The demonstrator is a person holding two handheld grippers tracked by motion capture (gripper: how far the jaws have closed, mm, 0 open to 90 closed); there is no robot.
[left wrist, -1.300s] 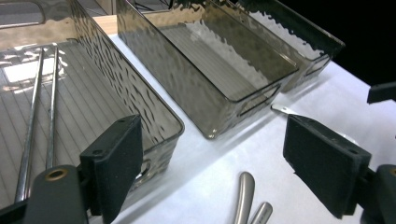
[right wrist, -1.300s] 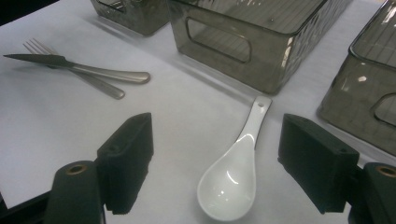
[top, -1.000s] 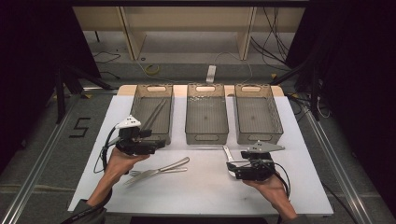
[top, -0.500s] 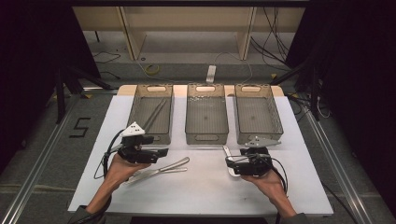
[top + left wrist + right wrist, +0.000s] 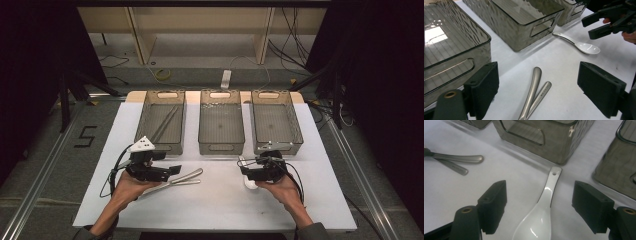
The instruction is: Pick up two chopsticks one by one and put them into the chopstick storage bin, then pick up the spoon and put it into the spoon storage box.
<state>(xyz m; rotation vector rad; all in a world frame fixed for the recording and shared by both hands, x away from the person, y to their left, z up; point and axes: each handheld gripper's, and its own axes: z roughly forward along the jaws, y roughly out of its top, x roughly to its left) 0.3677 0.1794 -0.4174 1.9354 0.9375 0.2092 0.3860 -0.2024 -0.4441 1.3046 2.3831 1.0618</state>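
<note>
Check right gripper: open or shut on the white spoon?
Open. The right gripper has its jaws spread wide either side of the white spoon, which lies flat on the table, pads clear of it.

High overhead view; both gripper views close, sharing spoon [image 5: 541, 210]

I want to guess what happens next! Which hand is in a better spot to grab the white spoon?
The right one. The right gripper hangs open with the white spoon between its jaws, not yet pinched. The left gripper sits open over the metal utensils.

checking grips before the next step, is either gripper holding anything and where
Nothing is held. The right gripper is open over the white spoon, and the left gripper is open over two metal handles.
</note>
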